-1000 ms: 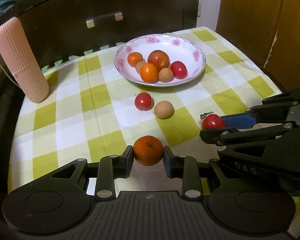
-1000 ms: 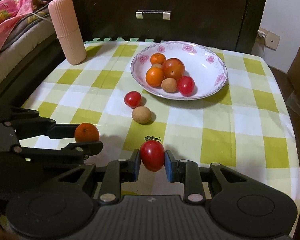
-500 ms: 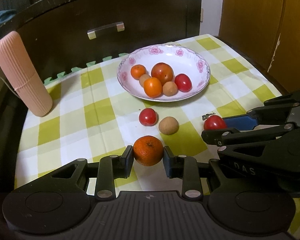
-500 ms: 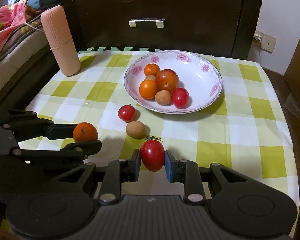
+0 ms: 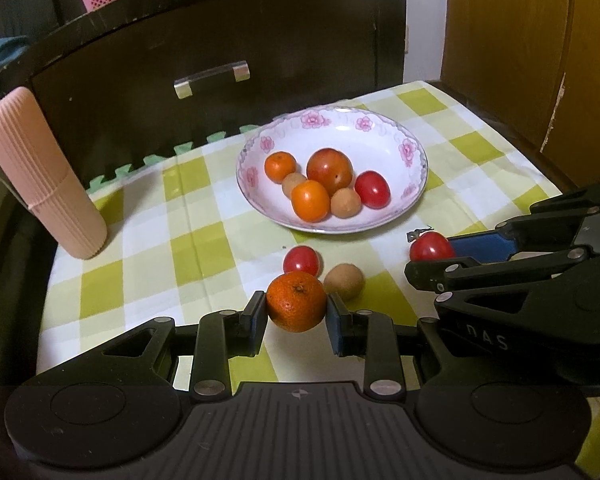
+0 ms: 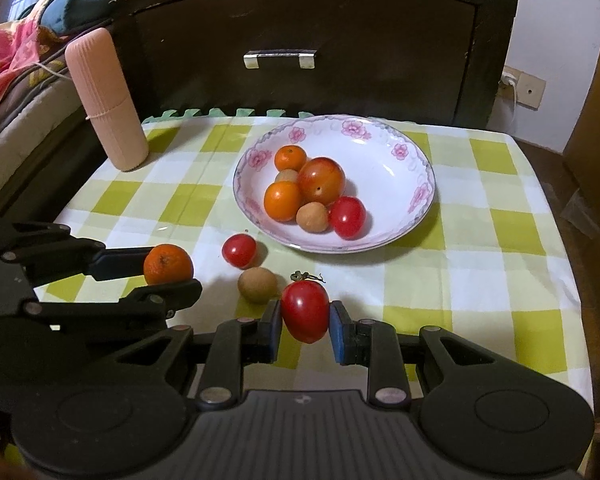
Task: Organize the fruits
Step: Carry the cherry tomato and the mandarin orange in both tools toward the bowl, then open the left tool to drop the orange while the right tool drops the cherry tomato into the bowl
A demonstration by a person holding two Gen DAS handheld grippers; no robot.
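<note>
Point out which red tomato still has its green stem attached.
The red tomato clamped in the right gripper: a dried green stem sticks up from its top. The loose one on the cloth and the one in the bowl show none.

Loose fruit blocks my way to the bowl

A red tomato (image 6: 240,250) and brown fruit (image 6: 257,285) lie between me and the bowl (image 6: 416,168); right bench (image 6: 496,240) open.

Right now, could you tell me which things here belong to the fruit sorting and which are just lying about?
Part of the job:
mandarin in the left gripper
red tomato in the right gripper
loose tomato
brown fruit
flowered bowl

Just lying about:
pink ribbed case
checked tablecloth
dark drawer
</note>
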